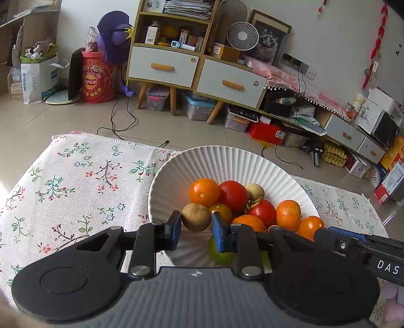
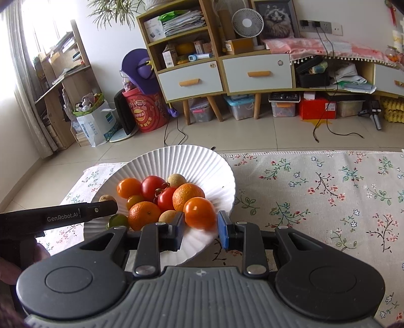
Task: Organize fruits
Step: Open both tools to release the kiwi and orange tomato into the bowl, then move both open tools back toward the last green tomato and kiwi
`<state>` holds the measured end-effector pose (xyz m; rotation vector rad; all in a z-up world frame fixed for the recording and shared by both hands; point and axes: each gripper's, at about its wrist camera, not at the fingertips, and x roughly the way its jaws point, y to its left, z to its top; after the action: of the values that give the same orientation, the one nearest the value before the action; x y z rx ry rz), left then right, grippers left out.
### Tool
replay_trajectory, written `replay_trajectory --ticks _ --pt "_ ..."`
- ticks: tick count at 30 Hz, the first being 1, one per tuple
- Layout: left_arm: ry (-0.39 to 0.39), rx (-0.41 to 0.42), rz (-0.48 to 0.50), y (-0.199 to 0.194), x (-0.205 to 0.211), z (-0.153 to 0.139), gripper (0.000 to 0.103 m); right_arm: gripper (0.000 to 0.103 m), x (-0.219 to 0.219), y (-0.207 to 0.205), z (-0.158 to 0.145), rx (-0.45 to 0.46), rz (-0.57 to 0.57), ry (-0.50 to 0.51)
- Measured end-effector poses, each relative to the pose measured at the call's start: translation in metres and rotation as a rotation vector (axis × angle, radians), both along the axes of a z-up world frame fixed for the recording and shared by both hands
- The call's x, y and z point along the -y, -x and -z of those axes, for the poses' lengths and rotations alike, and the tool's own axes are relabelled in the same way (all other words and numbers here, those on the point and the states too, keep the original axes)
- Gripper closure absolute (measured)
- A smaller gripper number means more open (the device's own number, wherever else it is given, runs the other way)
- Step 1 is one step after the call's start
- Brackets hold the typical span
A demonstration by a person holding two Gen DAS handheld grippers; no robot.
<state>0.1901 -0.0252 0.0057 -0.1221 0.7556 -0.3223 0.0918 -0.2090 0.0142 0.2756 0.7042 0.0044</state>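
Left gripper point(image 1: 196, 225) pinches a brown longan point(image 1: 196, 217) above the white plate point(image 1: 176, 171); right gripper point(image 2: 200, 228) brackets an orange point(image 2: 199, 212), contact unclear

You see a matt, ribbed white plate point(image 1: 176, 174), glossy smooth tomatoes point(image 1: 233, 194), and printed woven tablecloth point(image 1: 75, 181).

A floral tablecloth point(image 2: 328, 186) covers the near surface. Far off stand a wooden cabinet point(image 2: 217, 75), a white fan point(image 2: 247, 21) and, to the left, a red snack bucket point(image 1: 94, 78).
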Motion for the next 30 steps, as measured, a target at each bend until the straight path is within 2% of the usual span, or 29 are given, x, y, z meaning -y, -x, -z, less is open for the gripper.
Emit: replay_trajectory --ticks 5,11,19,25,30 --pt "0.008 0.007 -0.015 0.001 -0.001 -0.002 0.075 0.075 0.000 0.000 -0.001 0.002 0.001 0.003" --pt "0.013 0.010 -0.030 0.004 -0.005 -0.006 0.068 0.071 0.007 0.002 -0.005 0.007 0.024 -0.002" --pt "-0.049 0.035 -0.039 0.019 -0.009 -0.015 0.051 0.063 0.020 0.011 -0.015 0.011 0.088 -0.022" --pt "-0.098 0.047 -0.033 0.032 -0.016 -0.020 0.037 0.049 0.016 0.020 -0.022 0.012 0.072 -0.006" --pt "-0.132 0.069 -0.018 0.042 -0.020 -0.024 0.017 0.035 0.011 0.029 -0.026 0.002 0.050 0.022"
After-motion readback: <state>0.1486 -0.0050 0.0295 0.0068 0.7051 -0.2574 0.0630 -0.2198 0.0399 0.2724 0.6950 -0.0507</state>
